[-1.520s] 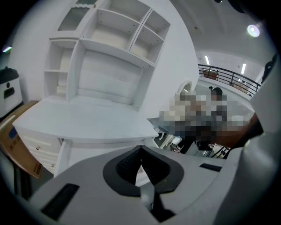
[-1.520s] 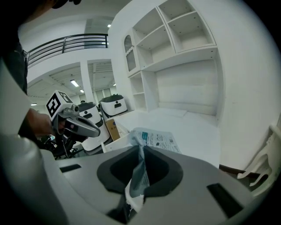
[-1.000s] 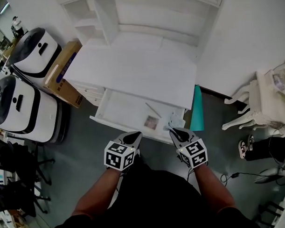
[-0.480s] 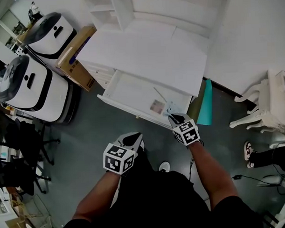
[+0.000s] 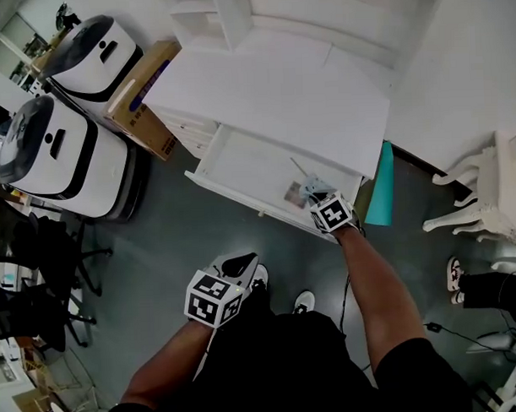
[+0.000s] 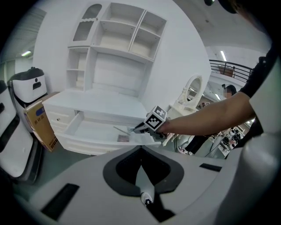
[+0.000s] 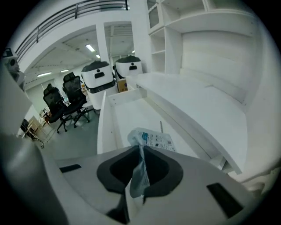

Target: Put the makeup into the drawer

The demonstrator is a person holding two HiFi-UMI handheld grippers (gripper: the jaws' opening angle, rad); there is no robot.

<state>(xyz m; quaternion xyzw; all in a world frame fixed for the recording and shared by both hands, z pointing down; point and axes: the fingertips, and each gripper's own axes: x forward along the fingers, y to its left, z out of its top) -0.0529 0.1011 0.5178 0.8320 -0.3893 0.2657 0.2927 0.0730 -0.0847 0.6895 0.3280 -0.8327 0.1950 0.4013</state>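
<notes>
Makeup packet (image 7: 153, 140): a crinkled clear sachet with blue-and-white print. On the left, the left gripper (image 5: 240, 262) sits low, jaws pressed together, empty. Over at the open drawer's (image 5: 244, 163) right end, the right gripper (image 7: 135, 193) pinches the packet's edge, holding it just above the drawer.

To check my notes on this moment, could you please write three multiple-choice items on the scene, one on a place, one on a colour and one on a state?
1. Where is the packet? A on the desk; B over the open drawer; C on the floor.
2. What colour is the board leaning beside the desk? A red; B teal; C yellow.
3. How is the left hand-held gripper? A shut, empty; B shut on a brush; C wide open.
Key: 1 B, the right hand-held gripper holds it above the drawer; 2 B, plainly teal; 3 A, its jaws meet with nothing between.
</notes>
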